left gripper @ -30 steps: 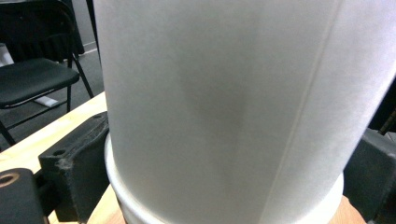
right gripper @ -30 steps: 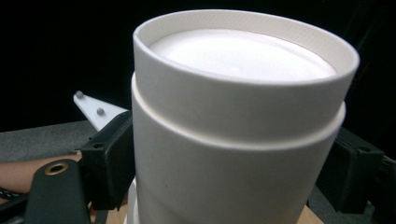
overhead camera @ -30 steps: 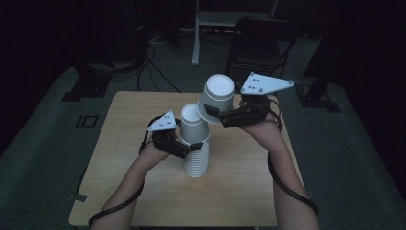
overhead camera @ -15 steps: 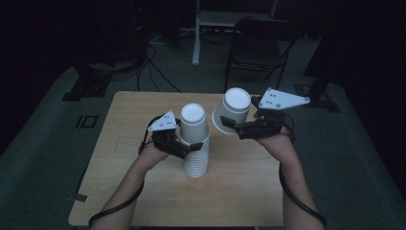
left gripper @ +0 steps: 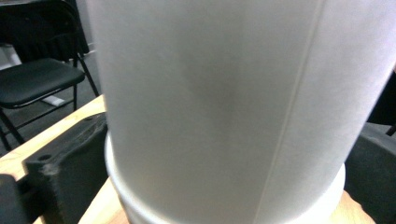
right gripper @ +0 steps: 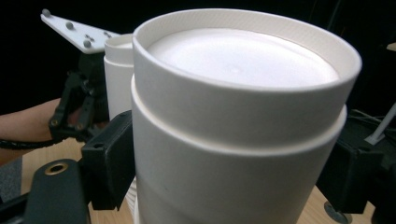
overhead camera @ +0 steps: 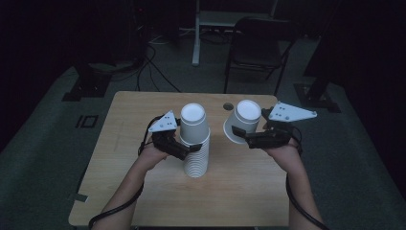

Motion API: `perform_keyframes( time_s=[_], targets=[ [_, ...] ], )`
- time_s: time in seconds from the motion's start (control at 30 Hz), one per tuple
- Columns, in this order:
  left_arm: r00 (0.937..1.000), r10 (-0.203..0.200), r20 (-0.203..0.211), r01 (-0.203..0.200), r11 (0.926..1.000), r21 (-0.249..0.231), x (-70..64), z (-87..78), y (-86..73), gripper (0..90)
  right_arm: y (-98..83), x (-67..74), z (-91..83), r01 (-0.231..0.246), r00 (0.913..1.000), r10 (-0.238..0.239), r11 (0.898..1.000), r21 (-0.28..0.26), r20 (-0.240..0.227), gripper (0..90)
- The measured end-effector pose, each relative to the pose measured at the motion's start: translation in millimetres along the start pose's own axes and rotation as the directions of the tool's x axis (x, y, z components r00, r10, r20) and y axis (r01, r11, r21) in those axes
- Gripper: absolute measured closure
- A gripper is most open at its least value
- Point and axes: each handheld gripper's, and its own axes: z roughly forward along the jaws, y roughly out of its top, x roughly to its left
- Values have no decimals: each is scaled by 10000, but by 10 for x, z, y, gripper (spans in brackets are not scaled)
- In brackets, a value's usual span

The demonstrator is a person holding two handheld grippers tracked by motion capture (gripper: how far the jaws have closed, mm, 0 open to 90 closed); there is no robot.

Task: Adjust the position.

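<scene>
A tall stack of white paper cups (overhead camera: 195, 153), bottoms up, stands mid-table. My left gripper (overhead camera: 186, 146) is shut on the stack's upper part; the left gripper view has the cup wall (left gripper: 224, 93) pressed between both black jaws. Off to the right, my right gripper (overhead camera: 239, 135) is shut on a separate white cup (overhead camera: 244, 120), held bottom up and tilted, above the table and apart from the stack. In the right gripper view that cup (right gripper: 243, 116) sits between the jaws, with the stack top (right gripper: 119, 74) and the left gripper (right gripper: 79, 107) behind it.
The wooden table (overhead camera: 139, 115) has a small round hole (overhead camera: 228, 106) near its far edge. A black folding chair (overhead camera: 258, 43) and a table leg (overhead camera: 196, 33) stand beyond it, with cables on the dark floor at the left.
My right gripper has carried its cup from just above the stack's top rightward and lower, clear of the stack. The left gripper has stayed shut on the stack.
</scene>
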Motion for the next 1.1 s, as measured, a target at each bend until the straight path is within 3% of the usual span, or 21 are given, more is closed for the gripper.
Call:
perform_keyframes(
  time_s=[0.47, 0.7, 1.1],
  targets=[
    [9992, -69, -383, 67, 10000, -44, -14, -260, -78, 1, -191, -8, -11, -194, 9997, 191, 9994, 285, 119, 179],
    [9956, -373, -862, 361, 9992, -160, -26, -475, -242, 2, -327, -6, -40, -348, 9993, 341, 9986, 390, 179, 179],
    [9929, -565, -1047, 575, 9983, 68, -201, -663, -518, 2, -496, 51, -108, -339, 9990, 319, 9976, 609, 326, 179]
  ],
)
